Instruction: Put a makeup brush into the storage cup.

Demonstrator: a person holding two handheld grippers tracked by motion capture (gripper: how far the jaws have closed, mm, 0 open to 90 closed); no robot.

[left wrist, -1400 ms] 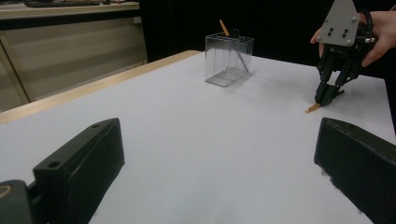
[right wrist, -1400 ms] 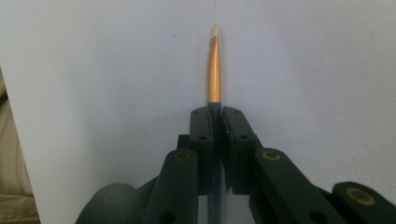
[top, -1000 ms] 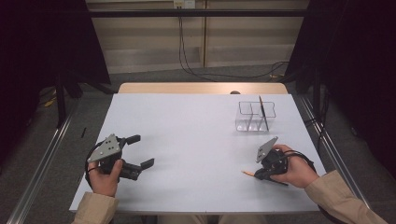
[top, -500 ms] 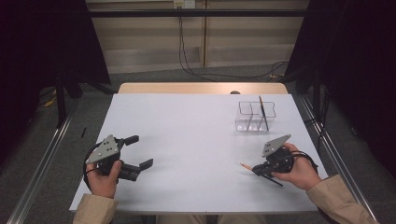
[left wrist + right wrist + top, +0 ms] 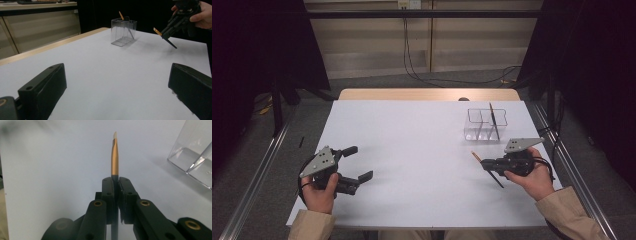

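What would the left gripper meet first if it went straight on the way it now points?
Probably nothing: the left gripper, jaws open, points across bare table. The clear box stands far ahead, slightly off line.

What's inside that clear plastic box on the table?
The clear box has compartments; one slim brush leans inside it, gold end sticking up. Its lower tip blurs against the walls. A similar brush sits in the right hand-held gripper.
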